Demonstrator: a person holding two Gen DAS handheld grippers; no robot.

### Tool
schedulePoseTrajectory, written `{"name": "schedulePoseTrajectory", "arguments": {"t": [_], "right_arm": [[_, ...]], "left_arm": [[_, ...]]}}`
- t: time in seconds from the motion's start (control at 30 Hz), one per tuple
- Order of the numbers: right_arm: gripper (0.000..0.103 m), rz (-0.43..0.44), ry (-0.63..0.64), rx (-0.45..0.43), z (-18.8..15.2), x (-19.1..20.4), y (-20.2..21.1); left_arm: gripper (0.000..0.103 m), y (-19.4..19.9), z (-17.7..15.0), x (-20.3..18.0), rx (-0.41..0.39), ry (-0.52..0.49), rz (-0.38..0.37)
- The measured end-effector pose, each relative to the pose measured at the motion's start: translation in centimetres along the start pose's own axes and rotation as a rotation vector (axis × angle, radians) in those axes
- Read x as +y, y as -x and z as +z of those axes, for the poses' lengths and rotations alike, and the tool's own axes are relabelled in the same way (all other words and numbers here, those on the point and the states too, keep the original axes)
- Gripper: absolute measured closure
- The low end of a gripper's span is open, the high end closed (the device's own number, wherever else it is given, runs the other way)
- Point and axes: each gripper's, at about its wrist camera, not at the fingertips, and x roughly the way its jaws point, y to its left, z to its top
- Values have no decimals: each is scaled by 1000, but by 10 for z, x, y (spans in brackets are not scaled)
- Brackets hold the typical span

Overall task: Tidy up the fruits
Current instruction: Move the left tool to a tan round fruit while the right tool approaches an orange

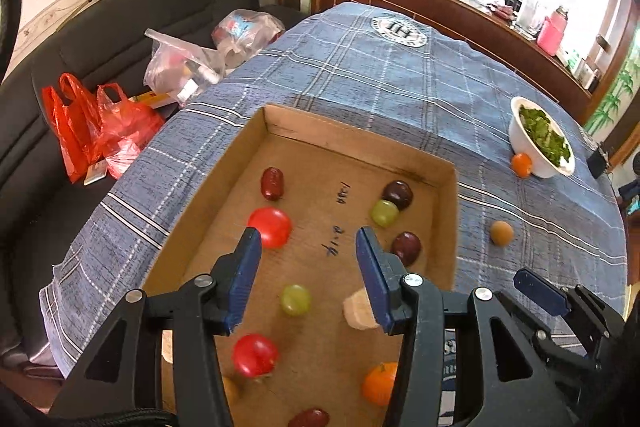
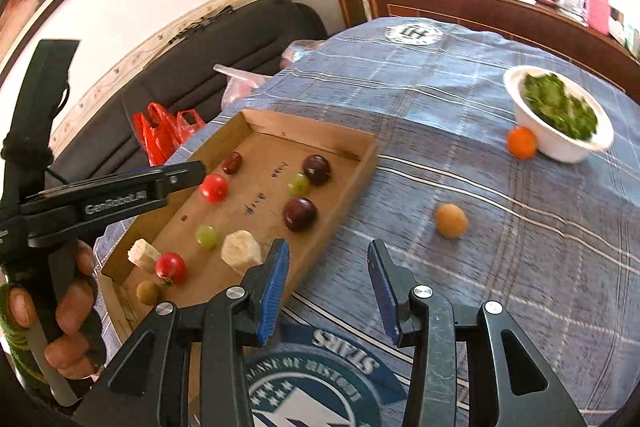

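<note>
So, left gripper (image 1: 308, 247): ours, jaws spread wide over cardboard tray (image 1: 448, 227)
Right gripper (image 2: 328, 263): ours, released, holding nothing
Loose fruit: tan fruit (image 2: 451, 220) on tablecloth (image 2: 460, 99), orange (image 2: 521, 143) touching white bowl (image 2: 520, 107)

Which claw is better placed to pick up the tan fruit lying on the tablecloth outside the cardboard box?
Right, probably. The right claw is open over the cloth with the tan fruit just ahead of it. The left claw is open over the cardboard box, whose wall stands between it and the fruit.
</note>
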Motion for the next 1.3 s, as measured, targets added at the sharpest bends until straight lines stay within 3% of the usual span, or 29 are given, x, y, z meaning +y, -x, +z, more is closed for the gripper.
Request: {"name": "schedulePoseTrajectory", "arguments": {"t": [0.73, 1.3], "right_arm": [[60, -68, -125, -20, -29, -65, 32], [60, -105, -182, -27, -29, -99, 31]], "left_arm": [[55, 16, -24, -48, 15, -55, -78], [55, 14, -37, -98, 55, -131, -169]]}}
